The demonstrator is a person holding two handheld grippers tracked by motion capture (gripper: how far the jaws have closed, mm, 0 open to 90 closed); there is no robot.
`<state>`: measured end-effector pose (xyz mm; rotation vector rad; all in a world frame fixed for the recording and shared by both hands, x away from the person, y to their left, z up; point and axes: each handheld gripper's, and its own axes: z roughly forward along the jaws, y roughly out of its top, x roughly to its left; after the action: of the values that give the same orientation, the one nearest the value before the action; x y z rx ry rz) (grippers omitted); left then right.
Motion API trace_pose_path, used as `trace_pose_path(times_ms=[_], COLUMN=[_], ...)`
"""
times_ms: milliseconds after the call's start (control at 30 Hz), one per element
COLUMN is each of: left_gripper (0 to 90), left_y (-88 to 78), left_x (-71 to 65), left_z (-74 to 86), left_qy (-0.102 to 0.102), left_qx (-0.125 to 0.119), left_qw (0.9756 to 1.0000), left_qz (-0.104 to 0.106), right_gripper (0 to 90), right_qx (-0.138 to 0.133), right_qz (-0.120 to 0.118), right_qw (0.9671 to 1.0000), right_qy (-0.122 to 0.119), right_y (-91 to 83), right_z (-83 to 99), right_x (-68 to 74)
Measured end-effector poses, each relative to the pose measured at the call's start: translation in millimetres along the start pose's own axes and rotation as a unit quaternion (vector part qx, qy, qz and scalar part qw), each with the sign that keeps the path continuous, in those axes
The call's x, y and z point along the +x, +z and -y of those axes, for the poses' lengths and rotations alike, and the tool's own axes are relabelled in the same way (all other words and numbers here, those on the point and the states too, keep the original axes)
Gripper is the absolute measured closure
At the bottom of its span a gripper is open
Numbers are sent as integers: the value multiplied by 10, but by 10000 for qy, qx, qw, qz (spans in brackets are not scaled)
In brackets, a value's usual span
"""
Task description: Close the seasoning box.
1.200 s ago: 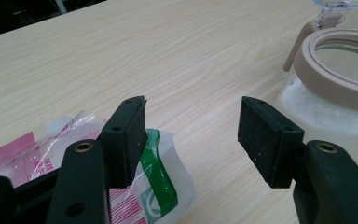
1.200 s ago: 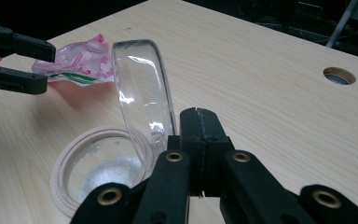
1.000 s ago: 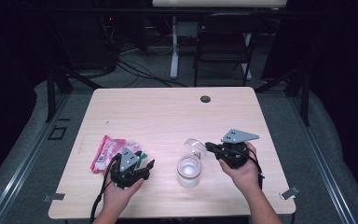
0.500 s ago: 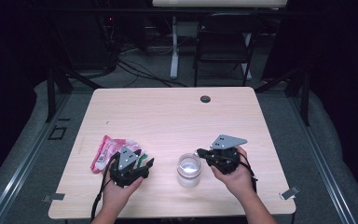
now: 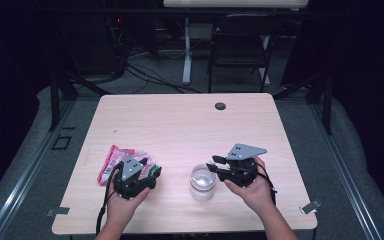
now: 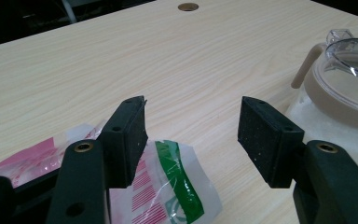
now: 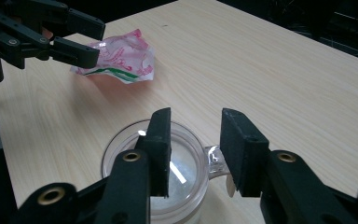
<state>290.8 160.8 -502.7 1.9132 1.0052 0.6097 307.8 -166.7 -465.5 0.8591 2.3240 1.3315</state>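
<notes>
The lid sits on the jar; the right gripper has just been opening (nothing between). The left gripper waits open over the packet, untouched.

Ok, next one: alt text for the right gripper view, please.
The right gripper, jaws just opened, hovers over a clear lidded jar on a light wooden table. Beyond it lies a pink and green plastic packet, with the left gripper open beside it.
</notes>
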Motion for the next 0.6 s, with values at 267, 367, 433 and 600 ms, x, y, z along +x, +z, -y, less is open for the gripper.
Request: trace_pose_path(times_ms=[267, 367, 433, 600], left_gripper=[414, 414, 414, 414], left_y=[-28, -31, -31, -26], left_x=[69, 88, 97, 123], left_z=[2, 5, 10, 23], left_qy=[-116, -132, -152, -185], left_qx=[-47, -59, -51, -38], left_qw=[9999, 9999, 9998, 9997], left_qz=[-72, -95, -101, -126], right_gripper=[521, 510, 502, 494], right_qx=[-71, -42, -41, -46], right_qz=[336, 472, 566, 805], right_qw=[9993, 9987, 9980, 9953], right_qy=[111, 212, 283, 539], right_y=[-63, -95, -118, -180], right_z=[20, 41, 61, 118], right_x=[-137, -207, -263, -407])
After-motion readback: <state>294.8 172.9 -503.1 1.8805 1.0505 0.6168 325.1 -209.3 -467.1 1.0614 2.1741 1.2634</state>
